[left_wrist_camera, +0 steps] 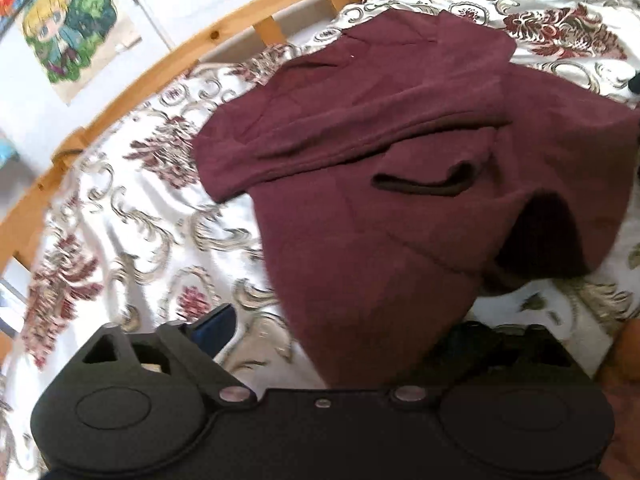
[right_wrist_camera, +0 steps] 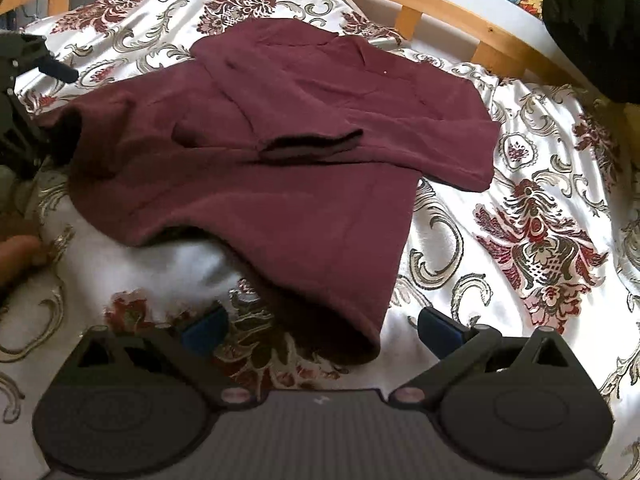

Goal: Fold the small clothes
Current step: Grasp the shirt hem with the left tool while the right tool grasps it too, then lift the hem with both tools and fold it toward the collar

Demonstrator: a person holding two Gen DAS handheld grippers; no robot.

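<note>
A maroon short-sleeved top [left_wrist_camera: 384, 160] lies partly folded on the bed, one sleeve laid across its body. In the left wrist view my left gripper [left_wrist_camera: 360, 336] is open. The top's near corner lies between its blue-padded left finger [left_wrist_camera: 216, 326] and its shadowed right finger, and the pads are not pressing on it. In the right wrist view the same top [right_wrist_camera: 280, 152] spreads ahead. My right gripper [right_wrist_camera: 322, 330] is open, its fingers on either side of the top's near hem corner [right_wrist_camera: 344, 336] without gripping it. The left gripper [right_wrist_camera: 36, 60] shows at the left edge.
A white bedspread with maroon floral print [right_wrist_camera: 520, 220] covers the bed. A wooden rail [right_wrist_camera: 440, 0] runs along the far side, with the wall and a cartoon poster [left_wrist_camera: 68, 28] behind. A hand [right_wrist_camera: 16, 256] shows at the left. A dark object [right_wrist_camera: 592, 20] sits top right.
</note>
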